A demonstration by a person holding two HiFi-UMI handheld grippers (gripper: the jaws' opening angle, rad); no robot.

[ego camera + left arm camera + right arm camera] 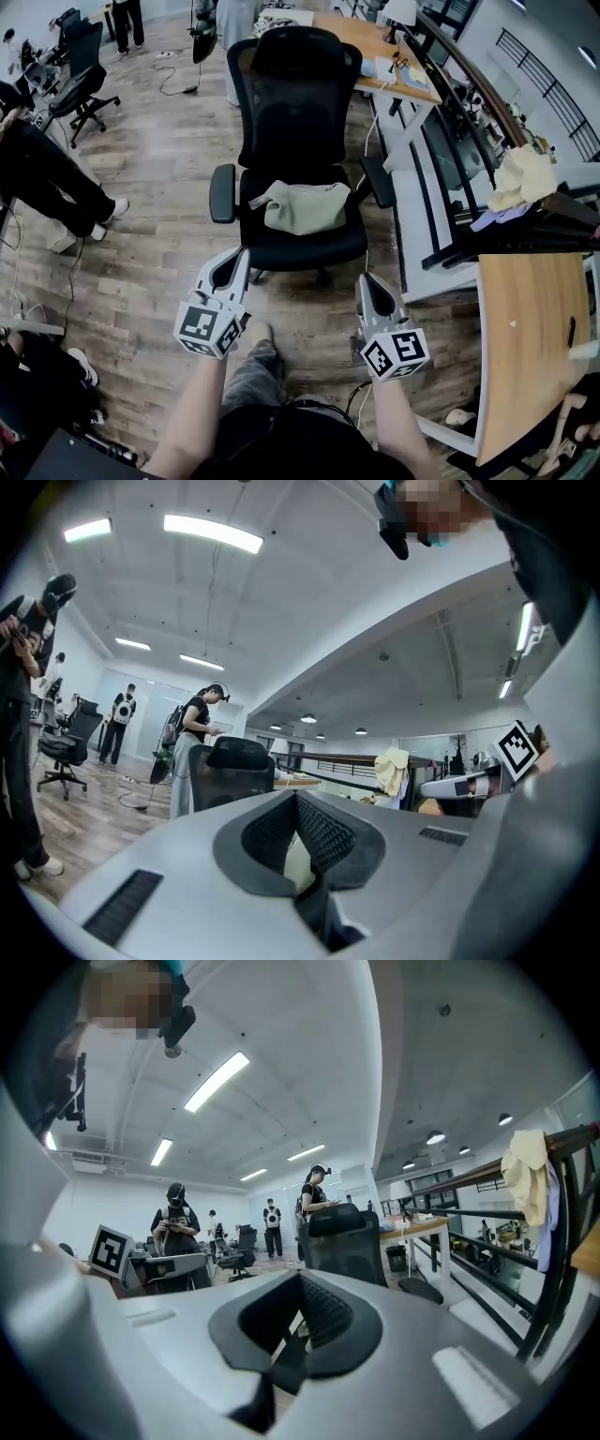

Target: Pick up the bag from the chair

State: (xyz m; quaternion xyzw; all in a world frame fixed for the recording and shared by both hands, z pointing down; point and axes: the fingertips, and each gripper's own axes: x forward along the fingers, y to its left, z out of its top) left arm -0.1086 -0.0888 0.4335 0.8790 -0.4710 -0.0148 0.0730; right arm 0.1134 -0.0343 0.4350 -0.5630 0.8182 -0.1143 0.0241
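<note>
A pale green bag [305, 206] lies slumped on the seat of a black office chair [298, 94] in the middle of the head view. Both grippers hover in front of the seat's near edge, apart from the bag. My left gripper [241, 253] points at the seat's front left corner with its jaws together and nothing in them. My right gripper [367, 279] sits lower and to the right, also shut and empty. In the left gripper view, the left gripper [298, 806] shows the bag [298, 866] as a pale sliver. The right gripper [302, 1283] faces the chair [347, 1241].
A wooden desk [530, 337] stands close on the right, with a railing and a yellow cloth [520, 178] behind it. Another desk [370, 42] is behind the chair. A person's legs [52, 187] and a second chair [80, 70] are on the left. Cables lie on the floor.
</note>
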